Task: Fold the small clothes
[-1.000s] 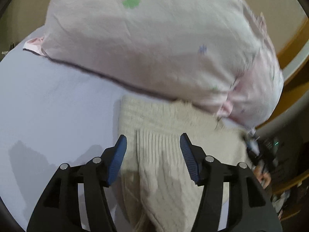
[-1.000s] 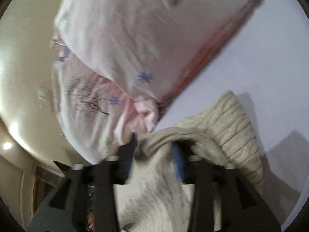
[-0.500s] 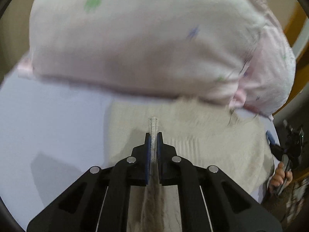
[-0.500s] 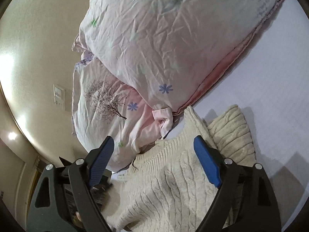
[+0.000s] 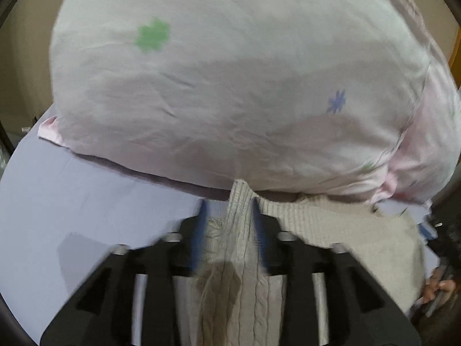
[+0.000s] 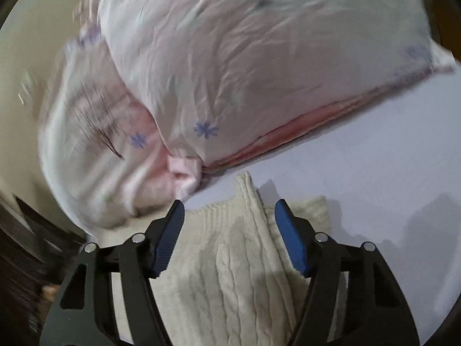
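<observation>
Left gripper [image 5: 227, 219]: jaws spread, blurred, a raised ridge of sweater [image 5: 239, 230] between them.
Right gripper [image 6: 227, 222]: jaws spread, straddling the knit.
Sweater: soft, light, floppy — pinch a hem.
Beyond: pillow [image 6: 245, 66] on bed [image 5: 86, 201].

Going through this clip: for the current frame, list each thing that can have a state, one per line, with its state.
left gripper: open, fingers either side of a raised ridge of knit, blurred.
right gripper: open wide, over the knit, gripping nothing.
cream knit sweater: lying on the sheet, one fold standing up as a ridge, not yet folded flat.
pillow: resting on the sheet behind the sweater, wrinkled.
bed sheet: spread flat.
</observation>
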The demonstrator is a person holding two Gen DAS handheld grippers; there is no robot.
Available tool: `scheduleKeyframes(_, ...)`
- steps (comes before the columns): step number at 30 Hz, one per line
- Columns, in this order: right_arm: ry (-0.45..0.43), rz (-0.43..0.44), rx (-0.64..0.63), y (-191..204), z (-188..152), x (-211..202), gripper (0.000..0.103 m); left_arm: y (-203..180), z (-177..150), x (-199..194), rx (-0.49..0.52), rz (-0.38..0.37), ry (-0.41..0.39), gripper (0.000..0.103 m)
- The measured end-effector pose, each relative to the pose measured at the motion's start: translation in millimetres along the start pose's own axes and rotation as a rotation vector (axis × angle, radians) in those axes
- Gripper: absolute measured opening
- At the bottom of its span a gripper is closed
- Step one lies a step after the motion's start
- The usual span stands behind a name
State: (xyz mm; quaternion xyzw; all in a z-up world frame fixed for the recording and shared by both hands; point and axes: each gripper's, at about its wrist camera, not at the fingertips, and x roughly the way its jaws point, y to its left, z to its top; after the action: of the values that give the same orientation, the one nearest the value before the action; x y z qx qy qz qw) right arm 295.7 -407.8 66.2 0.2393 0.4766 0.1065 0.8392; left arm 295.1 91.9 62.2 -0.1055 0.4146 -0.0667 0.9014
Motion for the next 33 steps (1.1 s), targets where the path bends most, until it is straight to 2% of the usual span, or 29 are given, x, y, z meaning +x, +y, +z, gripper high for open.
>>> scheduleKeyframes(1,0.028,-0.047,-0.030,7,2,8,0.061,3,-1,-5,-0.005,0.001,-0.010,0.054)
scheduleKeyframes(2,0.062,-0.084,-0.059,12,3,19,0.033,4,-2,-8,-0.006,0.003,-0.011,0.055)
scheduleKeyframes(3,0.075,-0.102,-0.076,14,2,25,0.010,7,-4,-10,-0.008,0.001,-0.003,0.055)
scheduleKeyframes(4,0.063,-0.129,-0.091,15,2,27,0.009,6,-7,-12,-0.010,-0.003,0.008,0.055)
scheduleKeyframes(7,-0.067,-0.121,-0.015,1,5,4,0.008,10,-18,-14,-0.018,-0.028,0.045,0.058)
scheduleKeyframes(9,-0.058,-0.111,0.033,-11,4,1,0.010,14,-29,-9,-0.014,-0.034,0.085,0.060)
scheduleKeyframes(11,-0.026,-0.161,0.019,-7,-2,4,0.022,15,-37,-5,-0.007,-0.011,0.118,0.060)
scheduleKeyframes(12,-0.038,-0.167,0.016,-5,-5,-1,0.030,18,-41,-6,-0.009,-0.008,0.128,0.060)
scheduleKeyframes(13,-0.053,-0.153,0.015,-3,-8,-6,0.051,20,-44,-5,-0.014,-0.013,0.135,0.060)
scheduleKeyframes(14,-0.090,-0.121,0.015,-1,-12,-18,0.062,23,-48,-5,-0.026,-0.023,0.140,0.062)
scheduleKeyframes(16,-0.158,-0.066,-0.004,6,-20,-36,0.062,31,-55,-6,-0.056,-0.053,0.146,0.064)
scheduleKeyframes(17,-0.166,-0.034,-0.016,8,-23,-39,0.062,33,-57,-6,-0.066,-0.067,0.152,0.064)
scheduleKeyframes(19,-0.141,0.047,-0.047,15,-28,-38,0.062,39,-62,-5,-0.086,-0.098,0.167,0.064)
scheduleKeyframes(21,-0.044,0.079,-0.099,25,-33,-21,0.063,41,-65,-8,-0.100,-0.131,0.146,0.065)
scheduleKeyframes(24,0.014,0.110,-0.090,24,-36,-9,0.064,45,-72,-6,-0.188,-0.300,0.178,0.061)
scheduleKeyframes(25,0.012,0.135,-0.076,21,-37,-10,0.067,45,-75,-7,-0.213,-0.318,0.173,0.060)
scheduleKeyframes(27,0.002,0.183,-0.051,16,-37,-14,0.070,42,-78,-9,-0.207,-0.295,0.157,0.057)
scheduleKeyframes(30,-0.028,0.227,-0.037,12,-34,-23,0.073,43,-80,-11,-0.256,-0.238,0.164,0.044)
scheduleKeyframes(31,-0.028,0.237,-0.033,12,-31,-23,0.073,45,-80,-11,-0.282,-0.201,0.173,0.033)
scheduleKeyframes(32,-0.025,0.249,-0.027,12,-32,-22,0.073,46,-79,-9,-0.306,-0.213,0.191,0.016)
scheduleKeyframes(33,-0.023,0.257,-0.021,10,-32,-22,0.073,48,-81,-5,-0.348,-0.250,0.218,0.016)
